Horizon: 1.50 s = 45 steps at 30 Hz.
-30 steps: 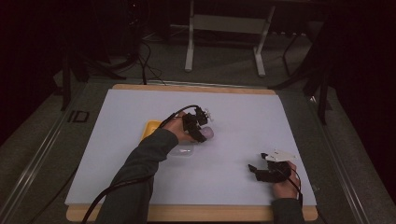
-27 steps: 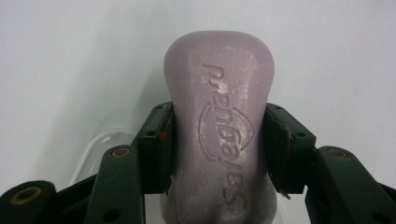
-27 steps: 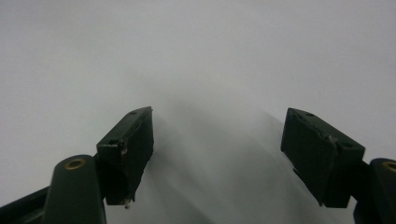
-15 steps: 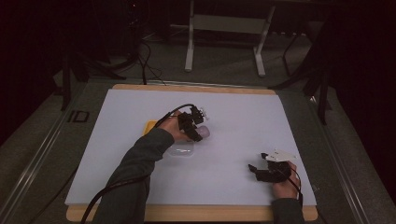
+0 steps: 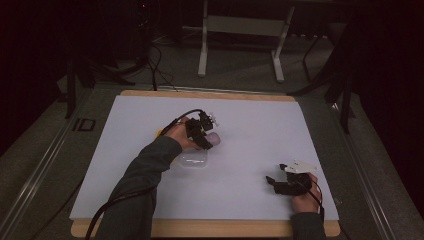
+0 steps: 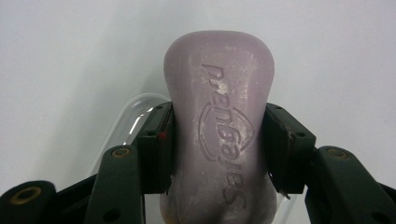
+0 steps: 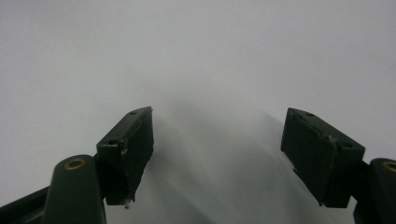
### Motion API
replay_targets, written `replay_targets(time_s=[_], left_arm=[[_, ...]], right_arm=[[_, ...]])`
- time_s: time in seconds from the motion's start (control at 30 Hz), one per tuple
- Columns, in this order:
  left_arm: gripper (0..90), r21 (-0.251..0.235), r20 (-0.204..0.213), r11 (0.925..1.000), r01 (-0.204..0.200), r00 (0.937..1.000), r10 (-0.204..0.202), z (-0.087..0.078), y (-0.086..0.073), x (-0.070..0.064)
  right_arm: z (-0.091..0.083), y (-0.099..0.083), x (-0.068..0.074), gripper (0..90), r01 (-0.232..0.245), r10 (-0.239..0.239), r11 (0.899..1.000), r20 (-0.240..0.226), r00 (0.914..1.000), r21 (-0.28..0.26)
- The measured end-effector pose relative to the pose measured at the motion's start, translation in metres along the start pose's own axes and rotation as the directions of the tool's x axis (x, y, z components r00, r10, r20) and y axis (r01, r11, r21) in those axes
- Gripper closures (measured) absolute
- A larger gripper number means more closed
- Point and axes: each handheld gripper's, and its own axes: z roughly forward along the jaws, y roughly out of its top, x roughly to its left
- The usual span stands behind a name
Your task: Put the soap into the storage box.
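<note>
Left tongs (image 6: 217, 154) are clamping the lilac embossed soap bar (image 6: 218, 116) across its width, long axis running forward, over the clear plastic dish (image 5: 192, 160); right tongs (image 7: 217, 154) are gaping empty, well apart.

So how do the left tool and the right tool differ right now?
The left tool is shut on a lilac bar of soap, while the right tool stands open with nothing between its jaws. In the high view the left tool is out near the middle of the white table, over a clear dish; the right tool sits near the table's front right edge. Both have black jaws and are hand-held.
</note>
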Motion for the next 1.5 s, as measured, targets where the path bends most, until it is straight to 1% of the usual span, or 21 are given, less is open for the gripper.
replay_targets(time_s=[0.4, 0.47, 0.67, 0.83, 0.9, 1.07, 1.13, 1.2, 1.37, 1.5], left_arm=[[49.3, 0.008, -0.016, 0.9998, 0.016, 0.9997, -0.016, -0.007, -0.008, 0.004], [49.3, 0.01, -0.02, 0.9999, 0.013, 0.9997, -0.013, -0.01, -0.01, 0.005], [49.3, 0.003, -0.037, 0.9995, 0.032, 0.9988, -0.032, -0.019, -0.017, 0.008], [49.3, 0.001, -0.045, 0.9992, 0.041, 0.9981, -0.041, -0.024, -0.023, 0.012], [49.3, -0.005, -0.047, 0.9987, 0.052, 0.9976, -0.052, -0.025, -0.025, 0.013], [49.4, -0.003, -0.047, 0.9978, 0.066, 0.9967, -0.066, -0.025, -0.03, 0.016], [49.3, 0.011, -0.052, 0.9978, 0.065, 0.9965, -0.065, -0.025, -0.031, 0.016], [49.4, 0.012, -0.056, 0.9976, 0.069, 0.9961, -0.068, -0.026, -0.033, 0.017], [49.3, 0.007, -0.06, 0.997, 0.078, 0.9952, -0.077, -0.029, -0.035, 0.018], [49.3, 0.004, -0.064, 0.9954, 0.095, 0.9934, -0.095, -0.031, -0.039, 0.018]], right_arm=[[0.0, 0.0, 0.0, 25.1, -0.001, 0.001, 1.0, -0.001, 1.0, -0.002], [0.0, 0.0, 0.0, 25.1, -0.001, 0.001, 1.0, 0.0, 1.0, -0.004], [0.0, 0.0, 0.0, 25.1, -0.002, 0.002, 1.0, 0.001, 1.0, -0.005], [0.0, 0.0, 0.0, 25.1, -0.001, 0.001, 1.0, 0.002, 1.0, -0.004], [0.0, 0.0, 0.0, 25.1, 0.0, 0.0, 1.0, 0.002, 1.0, -0.003], [0.0, 0.0, 0.0, 25.1, -0.001, 0.001, 1.0, 0.003, 1.0, -0.005], [-0.001, 0.0, 0.0, 25.1, -0.001, 0.001, 1.0, 0.003, 1.0, -0.005], [-0.001, 0.0, 0.0, 25.1, -0.003, 0.003, 1.0, 0.002, 1.0, -0.007], [0.0, 0.0, 0.0, 25.1, 0.002, -0.002, 1.0, 0.005, 1.0, -0.003], [-0.001, 0.0, 0.0, 25.1, 0.0, 0.0, 1.0, 0.005, 1.0, -0.004]])
